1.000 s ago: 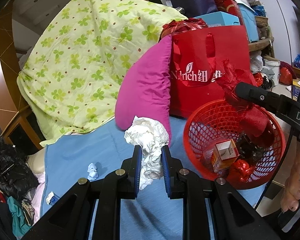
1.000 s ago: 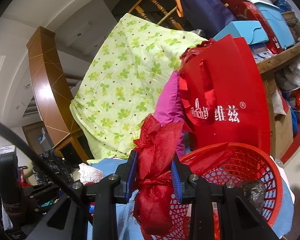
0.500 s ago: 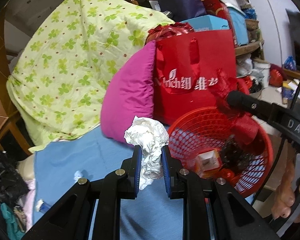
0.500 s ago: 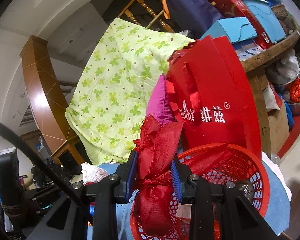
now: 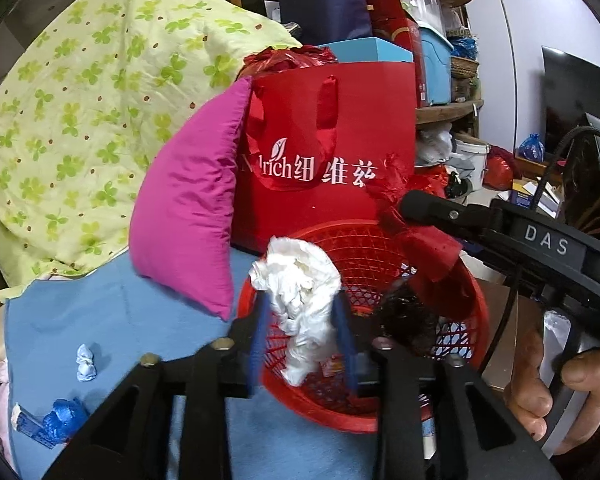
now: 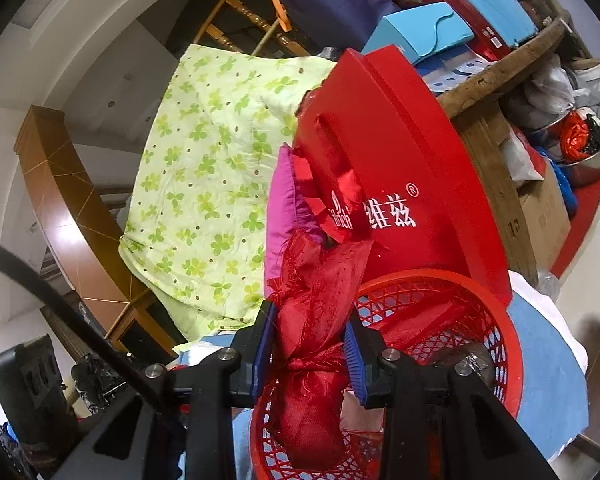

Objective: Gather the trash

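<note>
A crumpled white tissue [image 5: 300, 276] hangs between the fingers of my left gripper [image 5: 300, 298], right above the near rim of the red mesh basket [image 5: 472, 308]. The left jaws are opening and the pads stand clear of the wad's lower part. My right gripper [image 6: 310, 312] still pinches a red fabric bundle [image 6: 316, 288] over the basket's rim [image 6: 500, 320], and its jaws are starting to open. In the left wrist view that bundle [image 5: 428, 248] dangles into the basket from the right gripper's black finger [image 5: 440, 210]. Dark scraps and a small carton lie inside the basket.
A pink pillow [image 5: 188, 208] and a red gift bag [image 5: 332, 152] stand behind the basket, against a clover-print quilt [image 5: 80, 100]. Small wrappers [image 5: 86, 364] and a blue scrap [image 5: 60, 420] lie on the blue sheet [image 5: 100, 312]. A hand [image 5: 572, 396] grips the right tool.
My left gripper carried the tissue to the right, from over the blue sheet to above the basket, and its jaws spread apart. The right gripper rolled and sank slightly with the red bundle.
</note>
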Motion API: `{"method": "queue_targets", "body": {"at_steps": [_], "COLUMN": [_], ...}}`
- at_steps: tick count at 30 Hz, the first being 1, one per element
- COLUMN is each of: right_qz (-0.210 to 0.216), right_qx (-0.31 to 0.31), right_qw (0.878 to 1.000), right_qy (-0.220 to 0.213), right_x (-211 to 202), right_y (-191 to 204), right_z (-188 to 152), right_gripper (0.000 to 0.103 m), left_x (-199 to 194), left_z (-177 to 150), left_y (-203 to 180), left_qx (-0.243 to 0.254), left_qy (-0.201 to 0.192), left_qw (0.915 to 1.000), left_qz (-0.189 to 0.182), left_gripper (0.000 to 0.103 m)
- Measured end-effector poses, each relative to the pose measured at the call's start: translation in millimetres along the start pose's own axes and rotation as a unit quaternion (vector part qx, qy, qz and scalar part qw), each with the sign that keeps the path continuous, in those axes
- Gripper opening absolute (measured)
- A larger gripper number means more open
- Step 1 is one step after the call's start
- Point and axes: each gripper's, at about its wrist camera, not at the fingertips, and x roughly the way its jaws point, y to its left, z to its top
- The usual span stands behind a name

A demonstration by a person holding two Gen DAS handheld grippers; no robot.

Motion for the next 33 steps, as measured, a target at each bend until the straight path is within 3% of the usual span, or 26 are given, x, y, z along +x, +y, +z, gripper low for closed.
{"method": "queue_targets", "body": {"at_steps": [5,6,8,21,27,33], "right_qz": [-0.006,-0.006,-0.010,0.013,0.036,0.056], "right_qx": [0.007,0.009,0.008,-0.091,-0.143,-0.178], "right_qw": [1.000,1.000,1.000,0.995,0.989,0.982], "right_qy": [-0.001,-0.003,-0.011,-0.028,-0.027,-0.002], "right_x": [-1,-1,-4,4,15,37], "right_y": [-2,-2,0,57,94,127], "right_z": [0,0,0,-19,-39,-64], "right_gripper": [0.041,0.052,0.062,0.061,0.061,0.061], "left_x": [-2,-2,-2,-21,-39,-60], "left_z": [-6,-7,-12,-68,-105,-141], "left_y": [2,4,8,83,134,184], "left_qx": [-0.001,-0.002,-0.006,-0.070,-0.118,-0.167], "left_qy": [-0.010,-0.011,-0.010,0.012,0.025,0.034], "left_qw": [0.9999,0.9999,0.9999,0.9946,0.9852,0.9707], "left_qz": [0.000,0.002,0.007,0.075,0.121,0.169], "left_gripper": [0.061,0.061,0.061,0.069,0.070,0.071]}}
